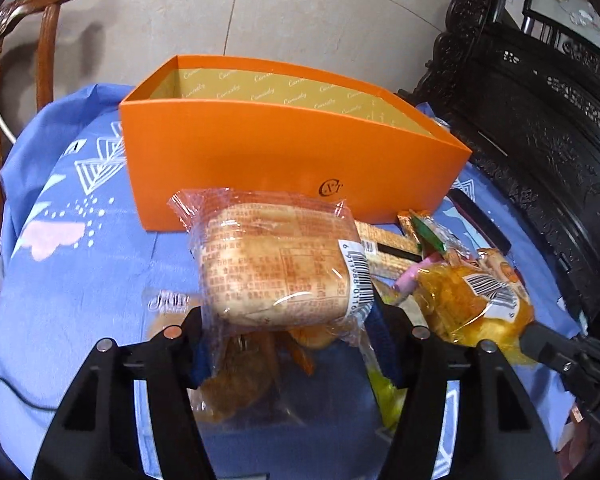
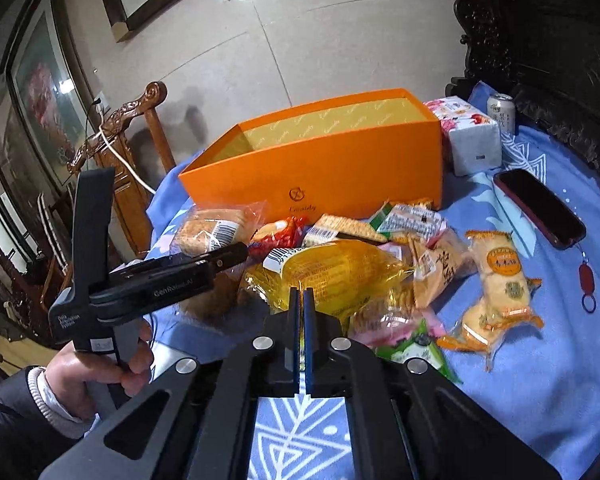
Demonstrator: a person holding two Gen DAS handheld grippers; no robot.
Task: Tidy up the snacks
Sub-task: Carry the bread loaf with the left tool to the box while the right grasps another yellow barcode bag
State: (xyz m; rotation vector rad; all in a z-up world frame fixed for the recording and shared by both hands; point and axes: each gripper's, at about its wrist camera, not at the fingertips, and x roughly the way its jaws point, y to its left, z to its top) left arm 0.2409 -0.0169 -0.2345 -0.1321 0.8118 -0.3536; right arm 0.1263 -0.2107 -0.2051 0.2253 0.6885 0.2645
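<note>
We have the bread pack pinched by its wrapper in the left gripper, raised over the snack pile, with the orange box just beyond. Our right gripper has its fingers pressed together on nothing, poised before the yellow pack. The film is slick and only the near end is caught, so we judge it could slip free, or the pack could snag the box's near wall and tip it.
</note>
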